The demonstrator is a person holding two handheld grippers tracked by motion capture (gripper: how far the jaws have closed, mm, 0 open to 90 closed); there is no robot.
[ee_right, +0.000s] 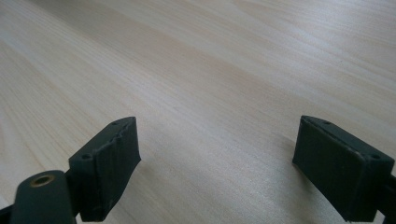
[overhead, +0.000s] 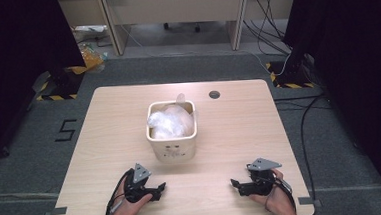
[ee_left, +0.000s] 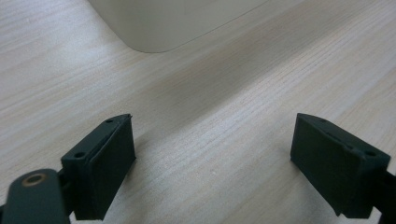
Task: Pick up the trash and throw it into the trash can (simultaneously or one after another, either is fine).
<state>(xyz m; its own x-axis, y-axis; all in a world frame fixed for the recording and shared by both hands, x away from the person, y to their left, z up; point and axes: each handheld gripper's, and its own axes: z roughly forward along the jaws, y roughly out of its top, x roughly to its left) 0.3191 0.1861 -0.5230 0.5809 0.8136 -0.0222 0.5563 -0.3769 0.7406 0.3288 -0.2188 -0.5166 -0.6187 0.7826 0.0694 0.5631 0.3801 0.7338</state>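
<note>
Starting from the table [overhead: 105, 142], I judge the step is reaching the white bin [overhead: 174, 149] at its centre, clear plastic bag [overhead: 170, 121] bunched inside; I'd come at it from both sides, evenly. My left gripper [overhead: 159, 189] and right gripper [overhead: 235, 184] rest near the front edge, jaws spread wide, empty.

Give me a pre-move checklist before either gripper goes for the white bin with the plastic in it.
1. Left gripper jaws wide apart, nothing between: ok.
2. Right gripper jaws wide apart, nothing between: ok.
3. White bin upright, mid-table: ok.
4. Crumpled clear plastic sits in the bin, a tip poking above the rim: ok.
5. Bare table between grippers and bin: ok.
6. Whether the plastic is loose or stuck: cannot tell.
</note>
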